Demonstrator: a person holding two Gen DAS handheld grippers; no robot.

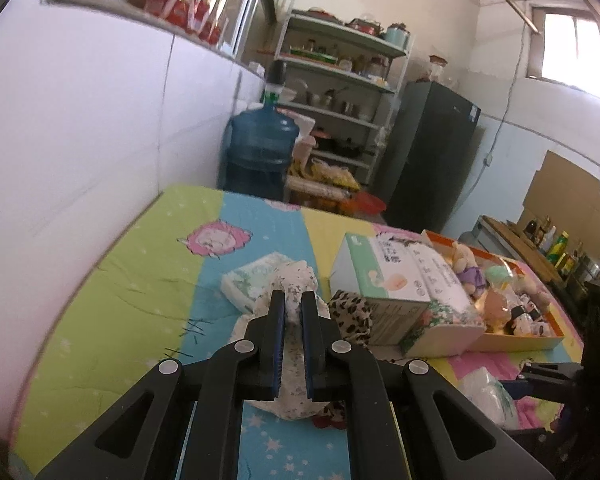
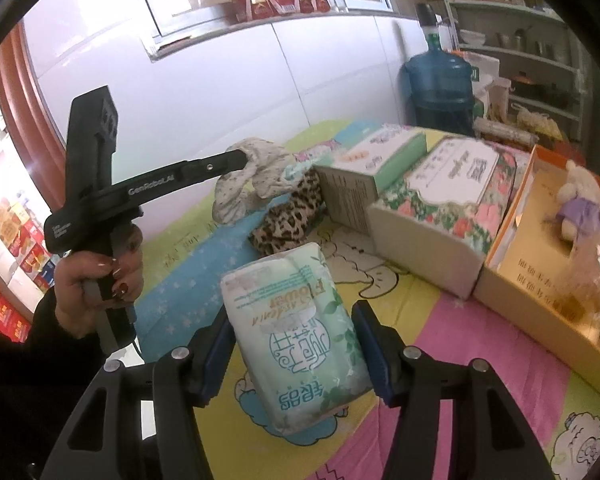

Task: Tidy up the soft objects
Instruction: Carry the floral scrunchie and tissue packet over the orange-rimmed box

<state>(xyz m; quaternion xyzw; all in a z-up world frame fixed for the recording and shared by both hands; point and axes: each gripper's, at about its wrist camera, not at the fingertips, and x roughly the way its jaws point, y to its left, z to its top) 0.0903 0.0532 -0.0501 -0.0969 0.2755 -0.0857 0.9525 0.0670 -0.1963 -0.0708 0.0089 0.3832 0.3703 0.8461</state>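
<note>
A speckled white scrunchie [image 2: 256,176] hangs clear of the bright play mat [image 2: 460,328], pinched in the left gripper [image 1: 293,312]; the right gripper [image 2: 296,344] clasps a tissue pack [image 2: 300,328]. Lifting gently toward the orange tray [image 2: 540,292] should avoid snagging the leopard scrunchie [image 2: 288,220]

Left claw [image 1: 293,312] is clamped tight, tilted downward; right claw [image 2: 294,344] grips with fingers apart.
</note>
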